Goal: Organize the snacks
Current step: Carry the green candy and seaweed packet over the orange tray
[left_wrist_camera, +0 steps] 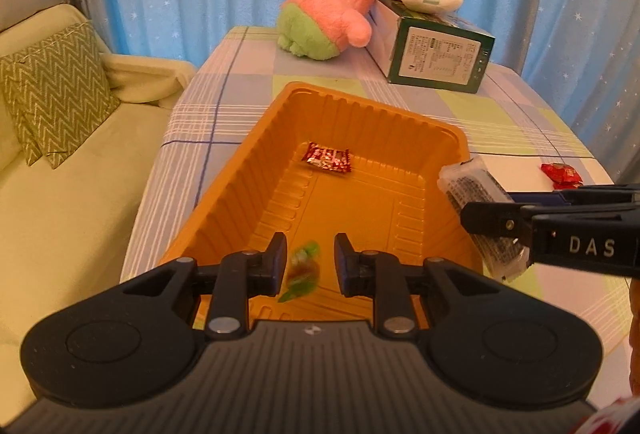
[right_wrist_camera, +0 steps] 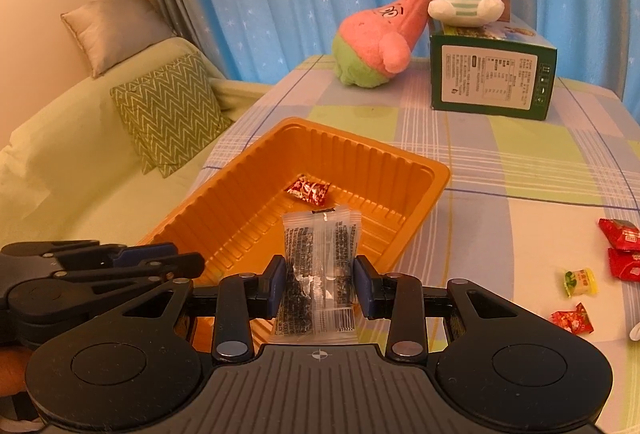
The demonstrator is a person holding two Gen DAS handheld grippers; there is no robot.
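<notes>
over orange tray (right_wrist_camera: 420, 185) | right gripper (right_wrist_camera: 320, 284) clamps clear packet (right_wrist_camera: 320, 254) | left gripper (left_wrist_camera: 310, 266) spread, green candy (left_wrist_camera: 304, 270) between | plush toys (left_wrist_camera: 332, 17) behind

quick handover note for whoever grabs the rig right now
Left gripper: open over the near end of the orange tray; a green candy, blurred, sits between its fingers, apparently dropping.
Right gripper: shut on a clear packet, held above the tray's near right rim.
Done: one red candy lies in the tray.
Left: drop the packet in, then fetch the loose snacks on the table to the right: red packets, yellow-green candy, small red candy.
</notes>
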